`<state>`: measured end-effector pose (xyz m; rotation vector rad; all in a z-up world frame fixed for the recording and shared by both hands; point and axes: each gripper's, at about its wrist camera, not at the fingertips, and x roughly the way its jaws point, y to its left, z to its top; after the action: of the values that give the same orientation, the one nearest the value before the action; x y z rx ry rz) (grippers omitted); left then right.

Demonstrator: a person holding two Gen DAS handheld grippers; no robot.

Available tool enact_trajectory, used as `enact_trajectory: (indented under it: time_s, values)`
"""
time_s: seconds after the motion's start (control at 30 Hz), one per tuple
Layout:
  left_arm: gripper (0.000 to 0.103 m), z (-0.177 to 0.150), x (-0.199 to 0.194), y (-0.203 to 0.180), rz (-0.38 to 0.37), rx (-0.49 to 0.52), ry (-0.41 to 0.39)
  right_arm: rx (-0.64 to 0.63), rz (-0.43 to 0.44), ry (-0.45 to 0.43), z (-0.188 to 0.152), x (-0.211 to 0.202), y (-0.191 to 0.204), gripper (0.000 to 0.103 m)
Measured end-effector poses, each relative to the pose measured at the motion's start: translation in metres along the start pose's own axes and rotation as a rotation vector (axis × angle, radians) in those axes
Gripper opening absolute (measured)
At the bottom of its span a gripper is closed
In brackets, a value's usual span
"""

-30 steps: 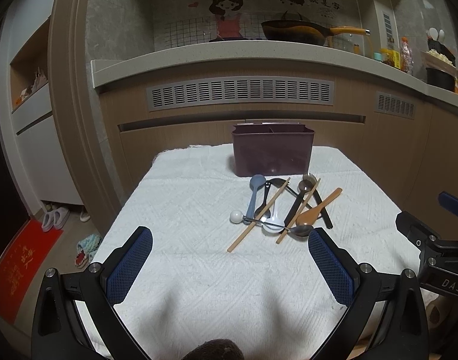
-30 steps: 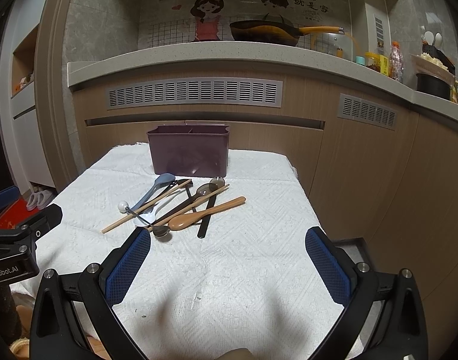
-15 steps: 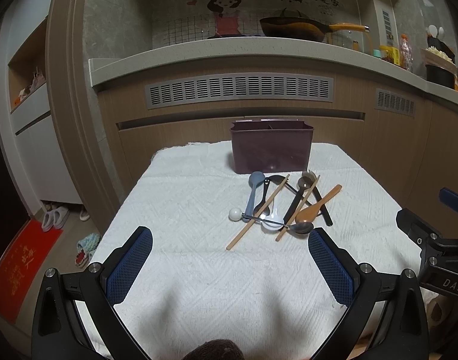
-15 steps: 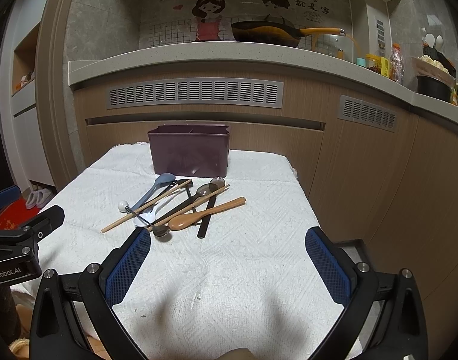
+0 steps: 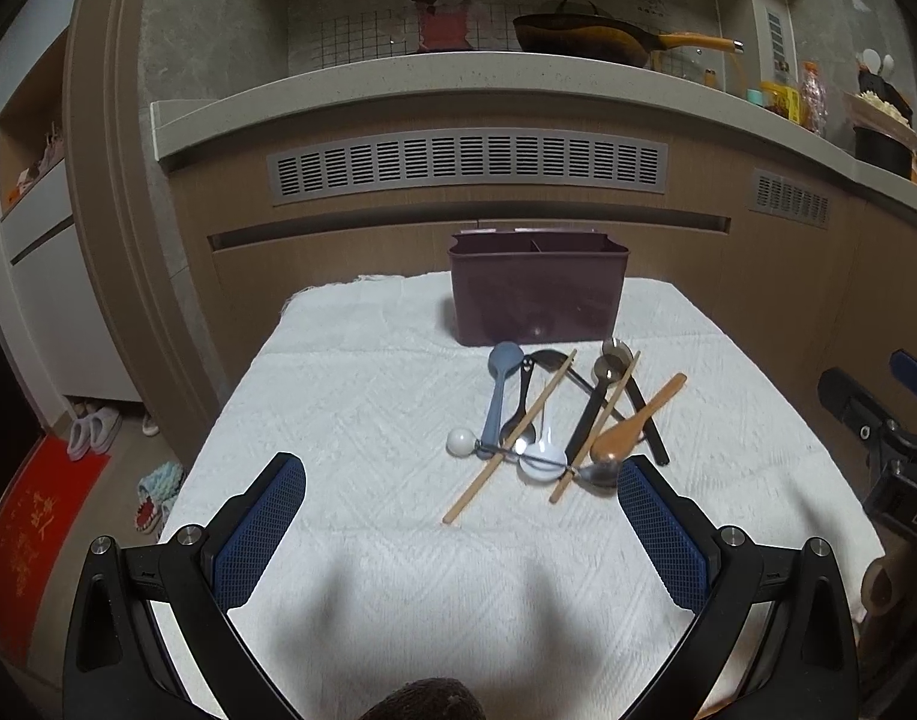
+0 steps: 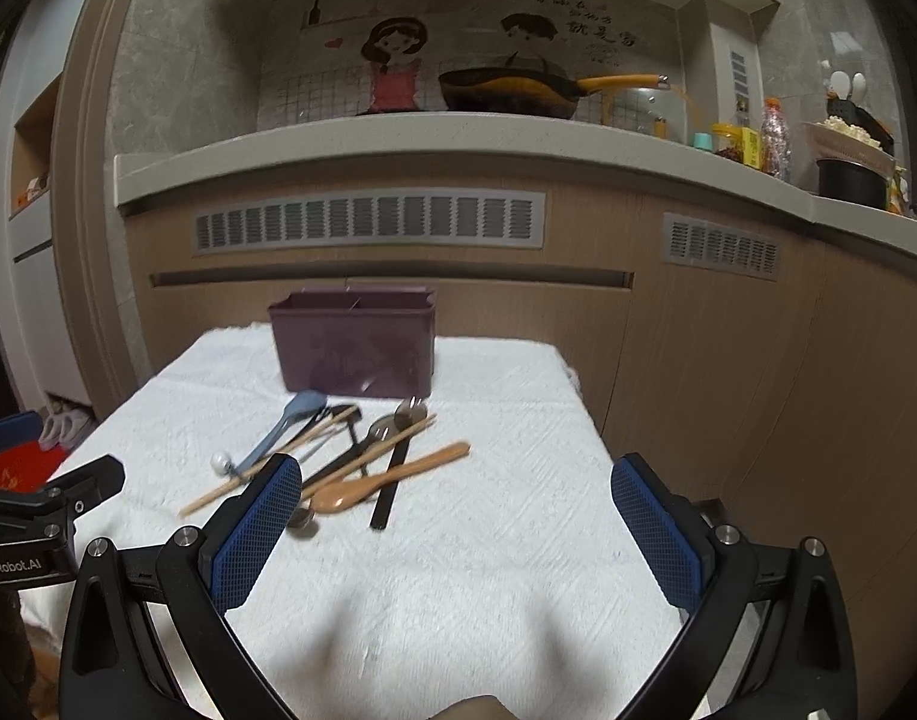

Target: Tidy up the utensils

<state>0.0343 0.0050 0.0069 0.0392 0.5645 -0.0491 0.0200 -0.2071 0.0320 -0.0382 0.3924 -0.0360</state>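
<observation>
A pile of utensils lies on a white cloth-covered table: a blue-grey spoon, wooden chopsticks, a wooden spoon, metal spoons, a white spoon and black utensils. It also shows in the right wrist view. A dark purple divided utensil holder stands behind it, also seen in the right wrist view. My left gripper is open and empty, just short of the pile. My right gripper is open and empty, its left finger beside the pile.
A wooden kitchen counter front stands behind the table, with a wok on the countertop. The table's right edge drops to the floor. Slippers and a red mat lie on the floor at left.
Both grippers have moved forward toward the utensil pile; the right one has closed in more. Both stay open and the utensils have not moved.
</observation>
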Motion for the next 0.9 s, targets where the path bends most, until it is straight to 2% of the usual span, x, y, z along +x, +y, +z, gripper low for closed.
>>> enact_trajectory:
  time_s: [0.07, 0.2, 0.5, 0.57, 0.73, 0.9]
  values:
    - [0.103, 0.007, 0.006, 0.001, -0.003, 0.002, -0.005, 0.010, 0.002, -0.010, 0.006, 0.006, -0.003, 0.102]
    - [0.103, 0.022, 0.026, 0.002, -0.016, 0.022, -0.002, -0.032, 0.002, 0.027, 0.018, 0.029, -0.001, 0.102]
    - [0.103, 0.050, 0.094, 0.003, -0.111, 0.046, 0.069, -0.127, 0.001, 0.095, 0.028, 0.082, 0.008, 0.102]
    - [0.103, 0.056, 0.117, 0.000, -0.134, 0.074, 0.103, -0.132, -0.001, 0.101, 0.030, 0.093, 0.009, 0.102]
    - [0.103, 0.065, 0.170, -0.007, -0.129, 0.134, 0.185, -0.133, 0.016, 0.145, 0.034, 0.123, 0.007, 0.102]
    - [0.103, 0.072, 0.219, -0.008, -0.130, 0.138, 0.257, -0.120, 0.077, 0.241, 0.036, 0.160, 0.004, 0.102]
